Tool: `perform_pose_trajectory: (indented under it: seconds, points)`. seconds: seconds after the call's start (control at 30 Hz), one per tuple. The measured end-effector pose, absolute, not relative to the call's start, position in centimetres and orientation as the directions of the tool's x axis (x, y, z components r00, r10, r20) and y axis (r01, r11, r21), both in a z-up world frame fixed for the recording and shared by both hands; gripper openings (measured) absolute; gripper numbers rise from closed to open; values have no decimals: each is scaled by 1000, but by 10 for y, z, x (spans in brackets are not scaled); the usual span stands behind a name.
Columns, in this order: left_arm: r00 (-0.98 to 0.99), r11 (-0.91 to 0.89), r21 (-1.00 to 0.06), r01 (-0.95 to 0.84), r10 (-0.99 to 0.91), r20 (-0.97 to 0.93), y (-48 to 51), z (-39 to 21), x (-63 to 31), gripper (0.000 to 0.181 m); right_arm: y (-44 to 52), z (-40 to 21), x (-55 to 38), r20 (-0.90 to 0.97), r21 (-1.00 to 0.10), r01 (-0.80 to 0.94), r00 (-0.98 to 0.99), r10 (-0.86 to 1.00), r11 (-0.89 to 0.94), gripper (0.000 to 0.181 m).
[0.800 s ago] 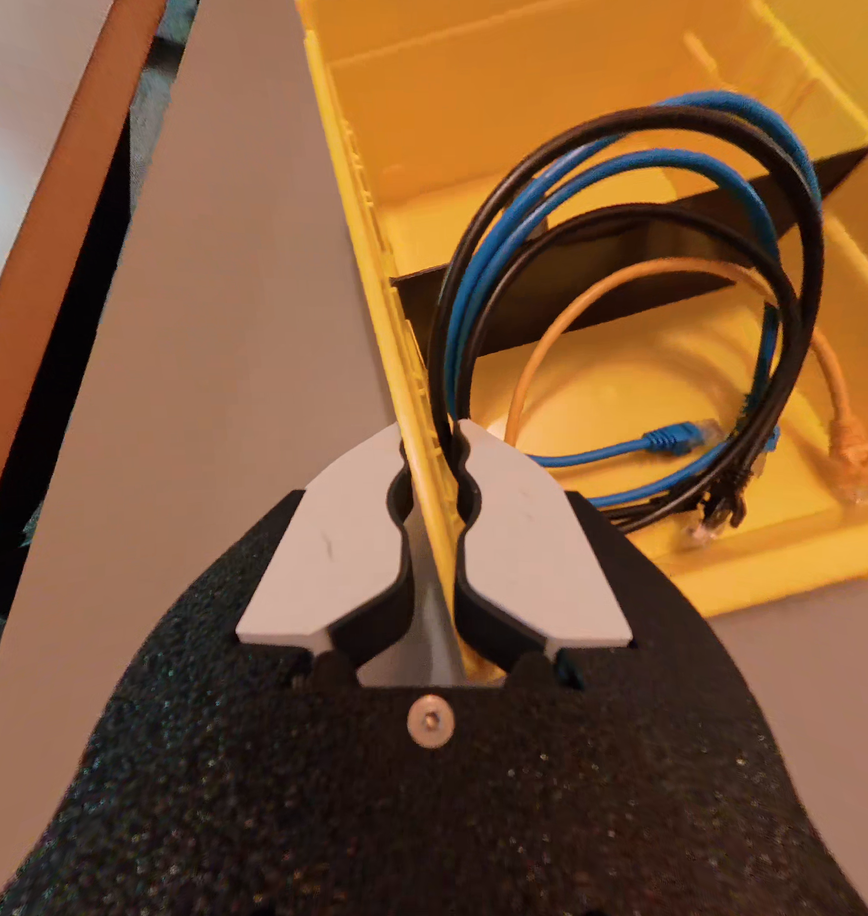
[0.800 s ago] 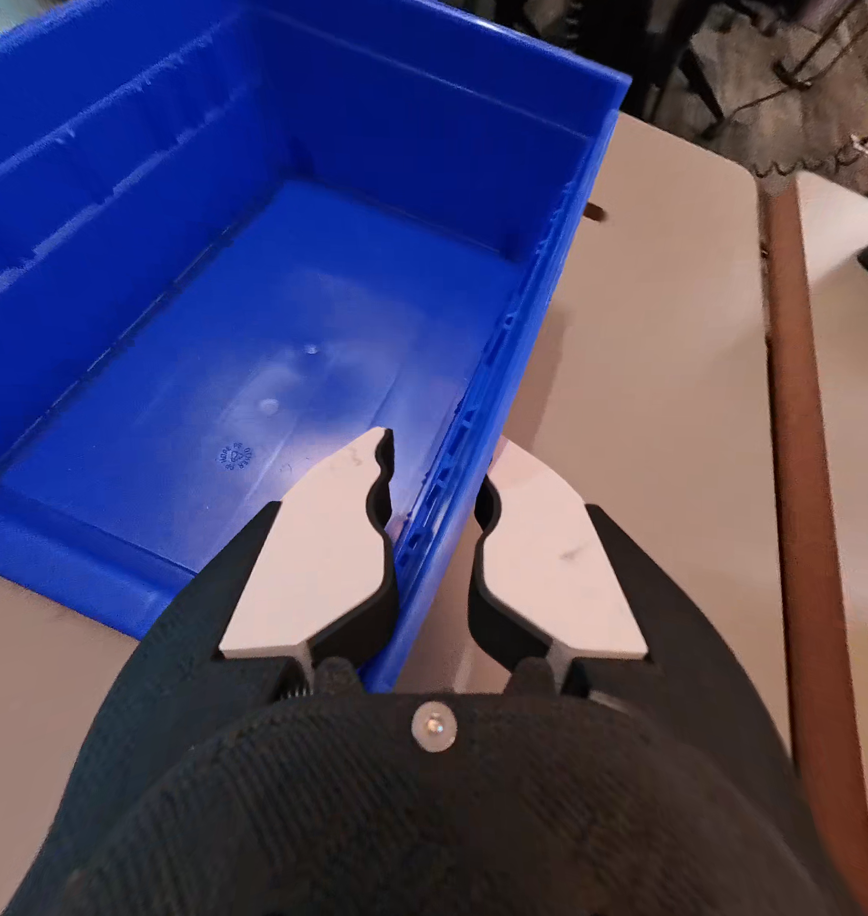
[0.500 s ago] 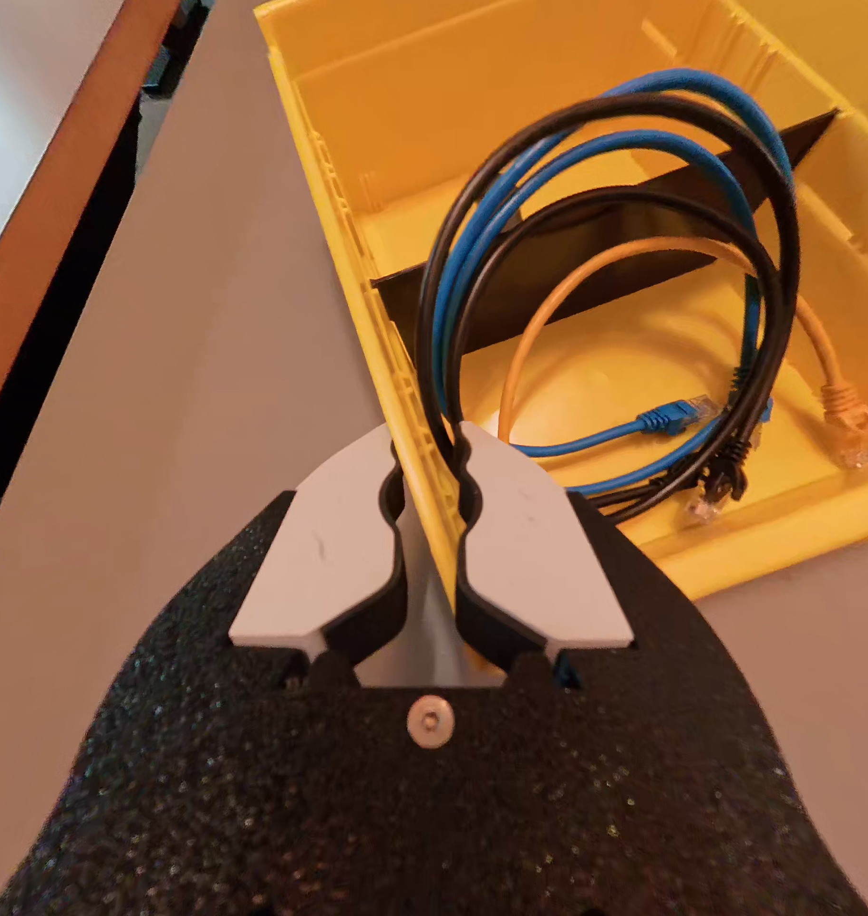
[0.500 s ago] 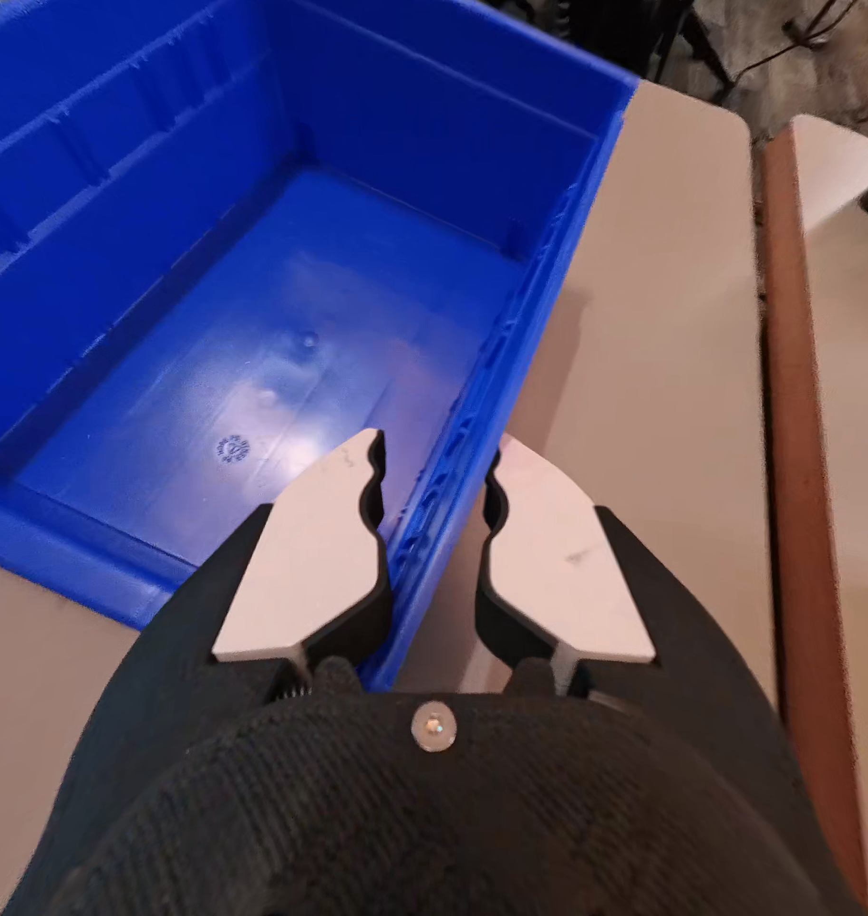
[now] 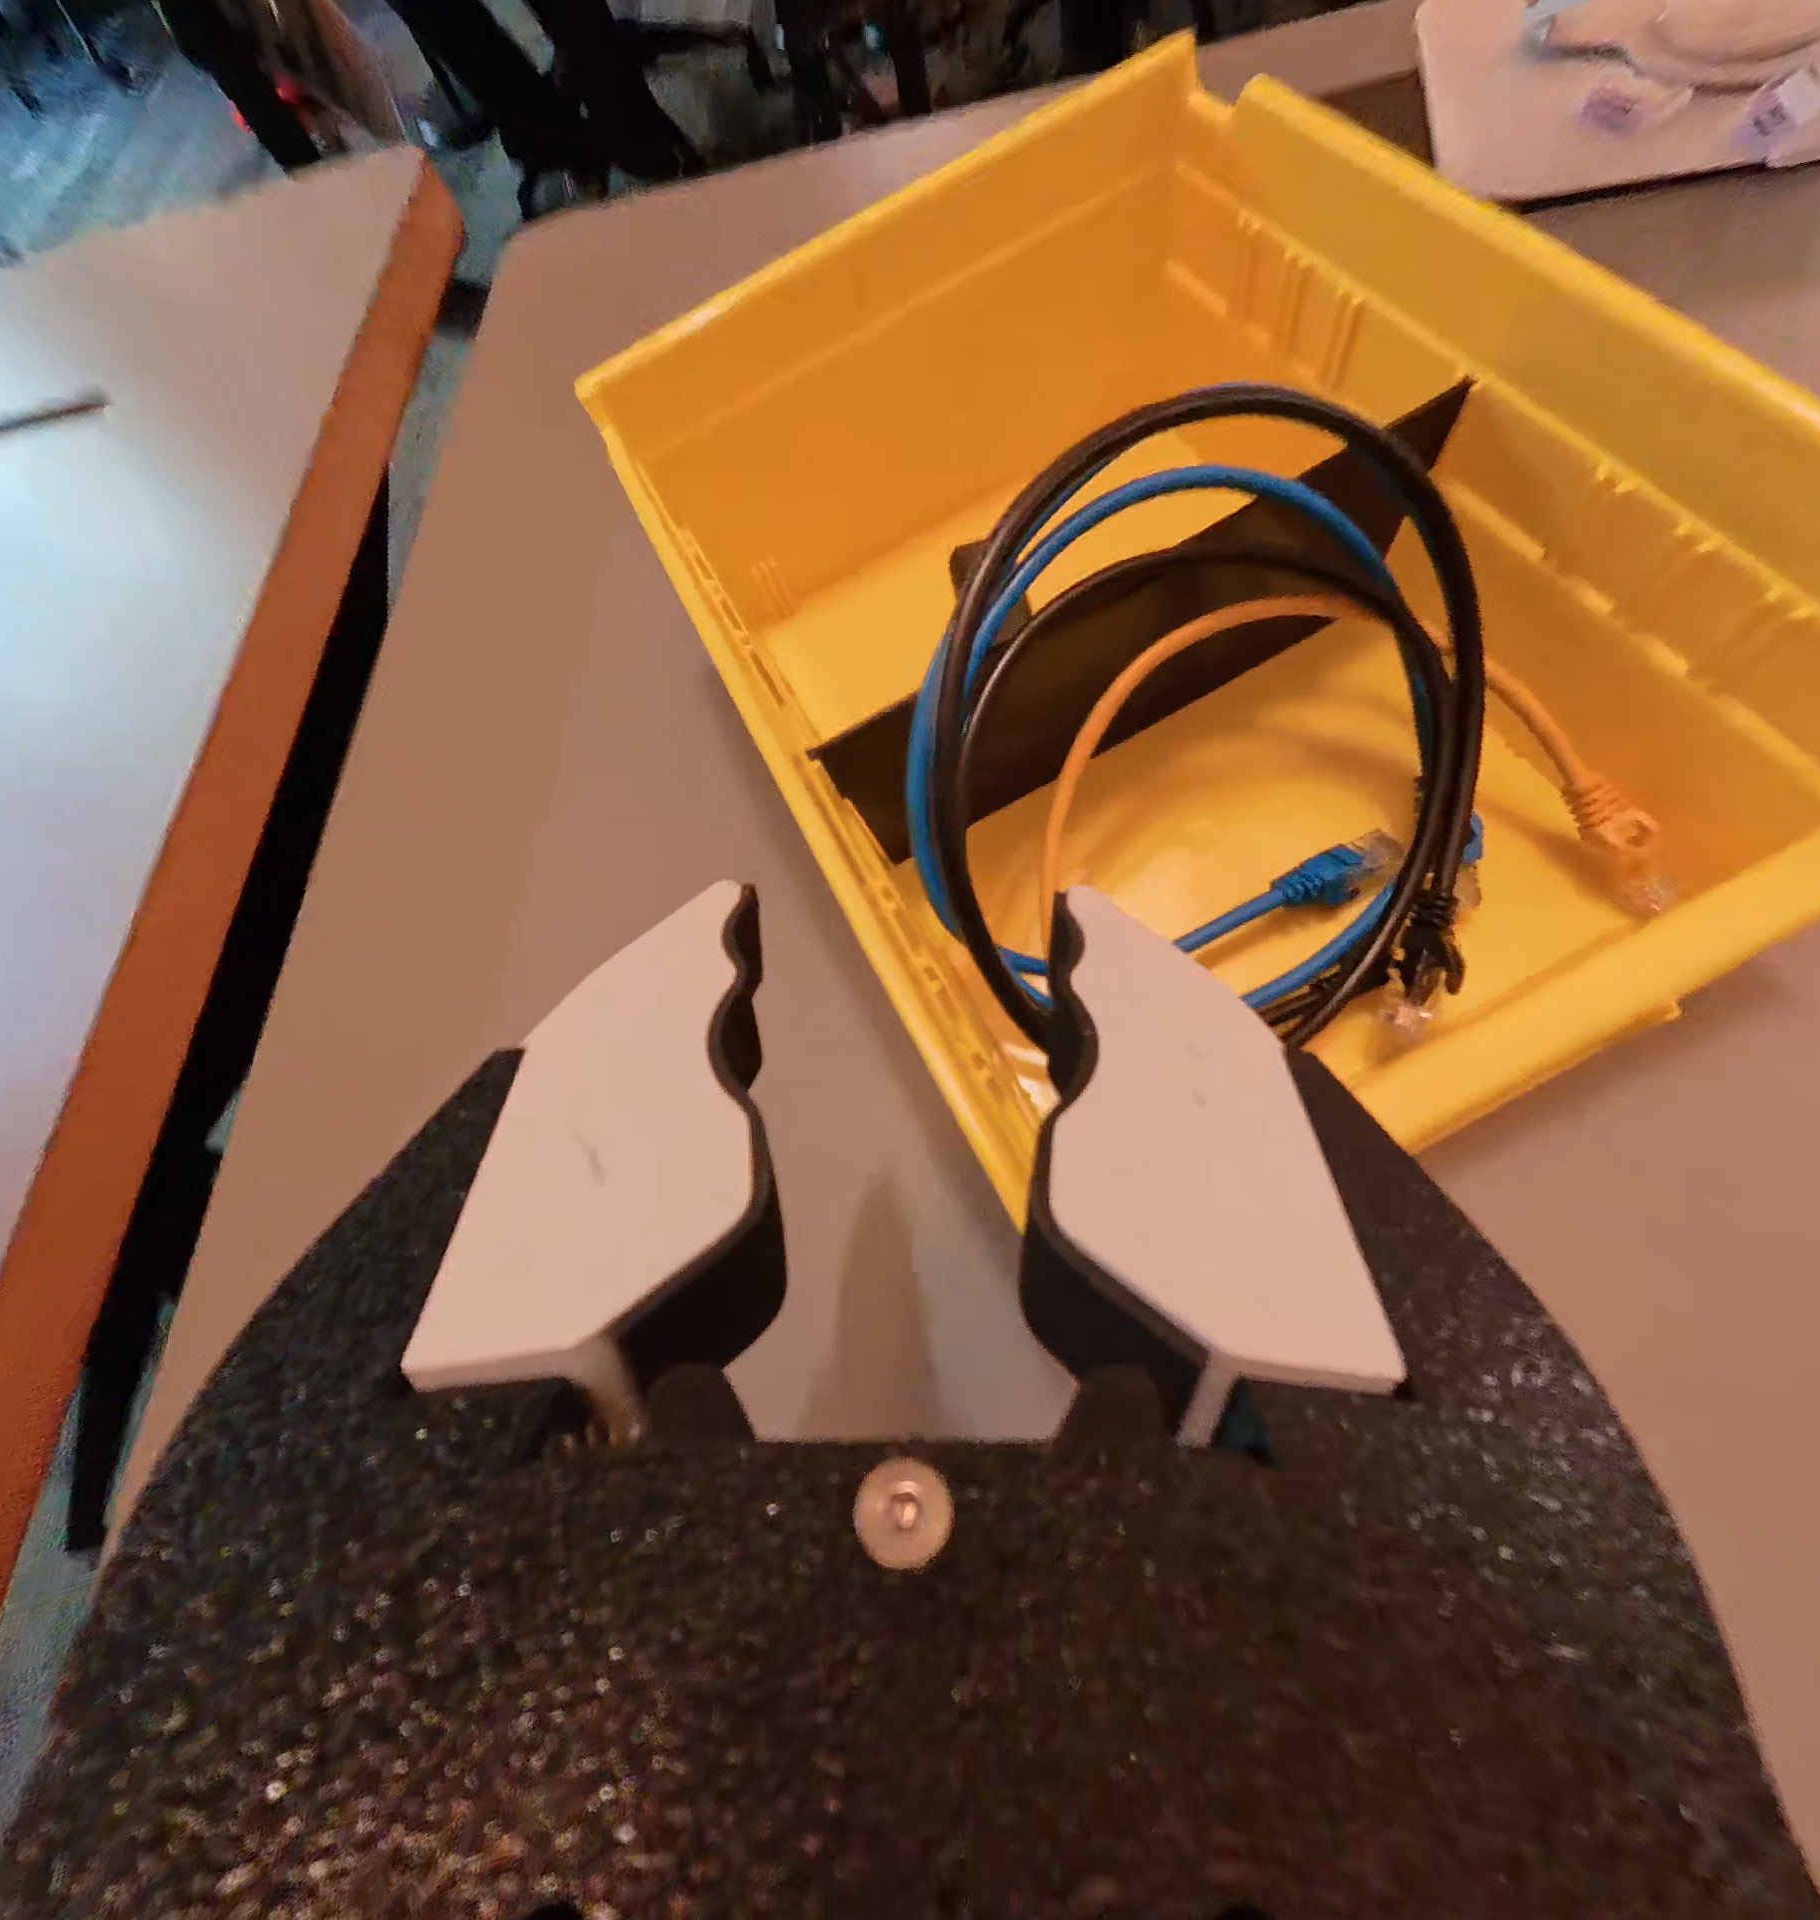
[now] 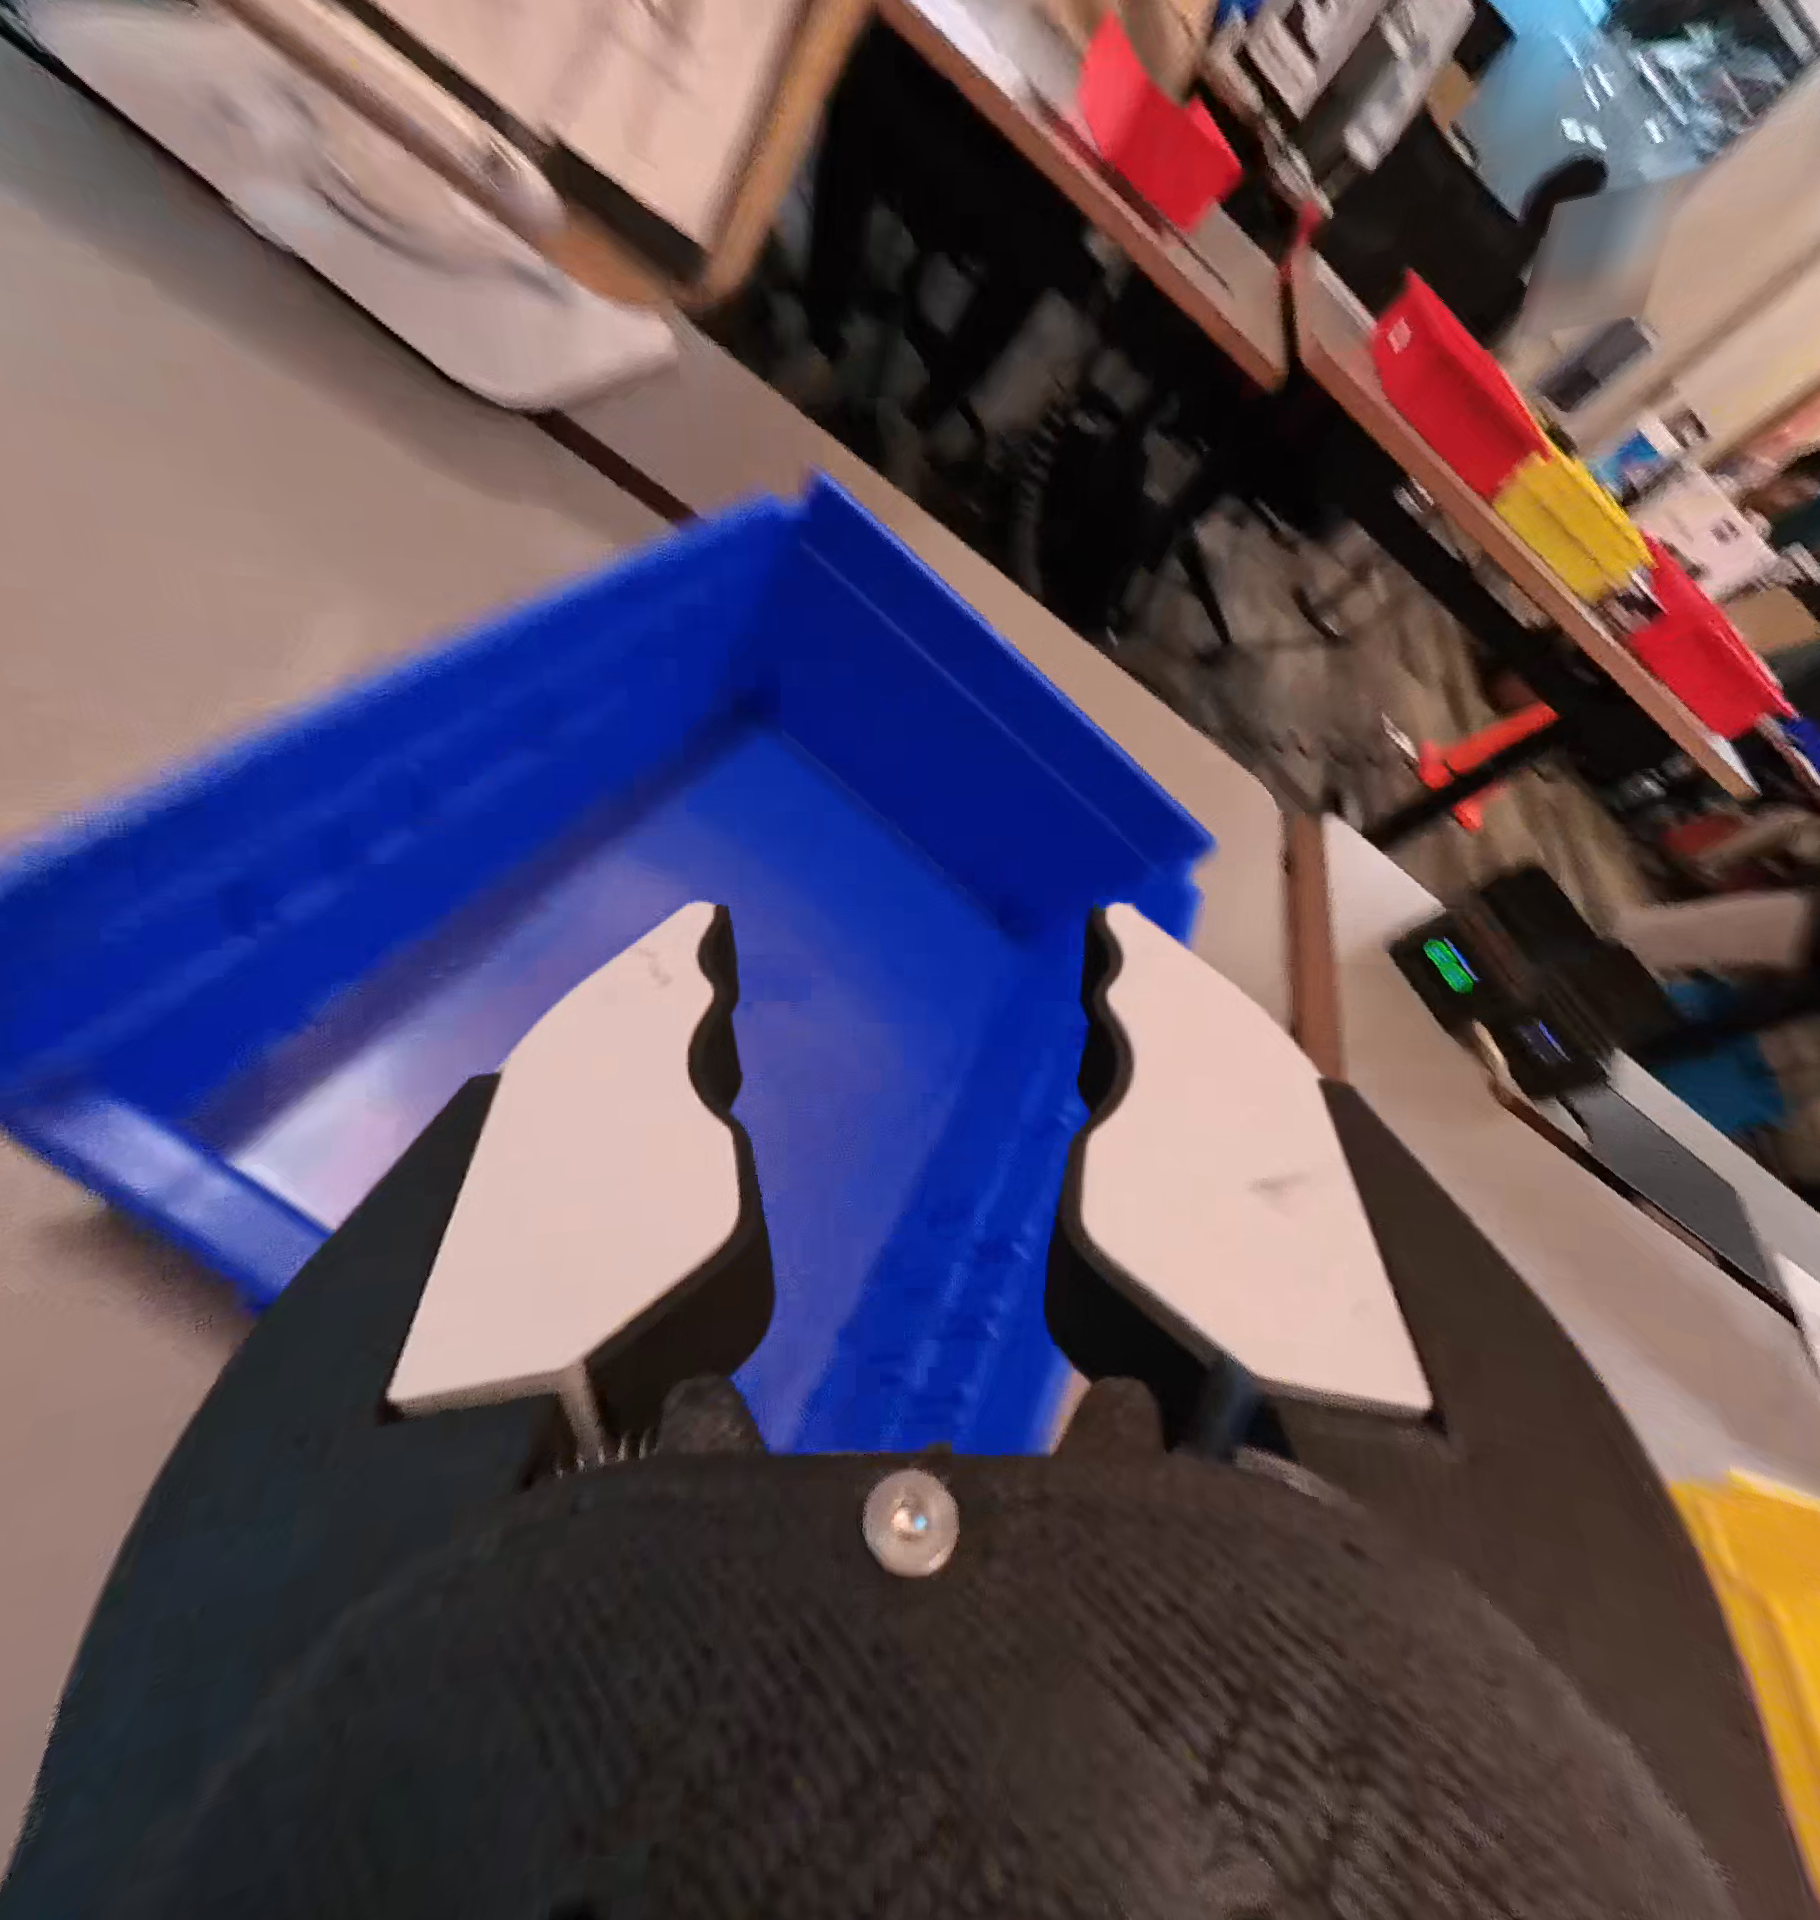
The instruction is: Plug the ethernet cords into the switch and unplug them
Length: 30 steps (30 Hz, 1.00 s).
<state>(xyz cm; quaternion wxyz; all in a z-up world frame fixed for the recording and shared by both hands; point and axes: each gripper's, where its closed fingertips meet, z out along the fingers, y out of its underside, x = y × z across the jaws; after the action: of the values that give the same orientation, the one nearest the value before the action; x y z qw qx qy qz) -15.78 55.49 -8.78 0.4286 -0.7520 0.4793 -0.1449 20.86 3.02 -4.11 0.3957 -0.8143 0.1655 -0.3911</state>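
Several ethernet cords lie looped in the near part of a yellow bin (image 5: pixel 937 343): a black cord (image 5: pixel 1249 395), a blue cord (image 5: pixel 1197 480) and an orange cord (image 5: pixel 1571 769). Their plugs rest on the bin floor. A black divider (image 5: pixel 870 774) crosses the bin behind them. My left gripper (image 5: pixel 906 914) is open and empty, just off the bin's near left corner, and its right finger overlaps the bin. My right gripper (image 6: pixel 906 925) is open and empty above the near right wall of an empty blue bin (image 6: pixel 418 790). No switch is in view.
Both bins stand on a grey table (image 5: pixel 532 623). A second table with an orange edge (image 5: pixel 106 675) stands to the left across a gap. A white object (image 5: pixel 1612 94) lies behind the yellow bin. Shelves with red and yellow bins (image 6: pixel 1457 384) stand beyond the blue bin. My hands' fingertips stand some 65 cm from each other.
My left gripper was shut on the yellow bin's left wall; it has opened and drawn back. My right gripper stood close around the blue bin's right wall; it has opened wide and tilted up.
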Motion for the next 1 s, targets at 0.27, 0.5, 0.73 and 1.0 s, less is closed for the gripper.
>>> perform_pose_trajectory:
  seconds: [0.27, 0.5, 0.73, 1.0]
  points:
    - [496, -221, -843, -491, -866, -62, 520, -86, -154, 54, 121, -29, 130, 360, -876, 153, 838, -411, -457, 63]
    - [434, -206, -895, -395, -901, 16, 478, -68, -178, 55, 164, -11, 73, 407, -883, 255, 833, -374, -393, 63]
    - [379, -174, -958, -226, -922, 78, 449, -53, -202, 54, 204, -18, 8, 237, -958, 159, 909, -343, -239, 62]
    - [345, -80, -935, -346, -937, -48, 523, -18, -170, 42, 226, -17, 20, 304, -932, 202, 889, -344, -302, 67]
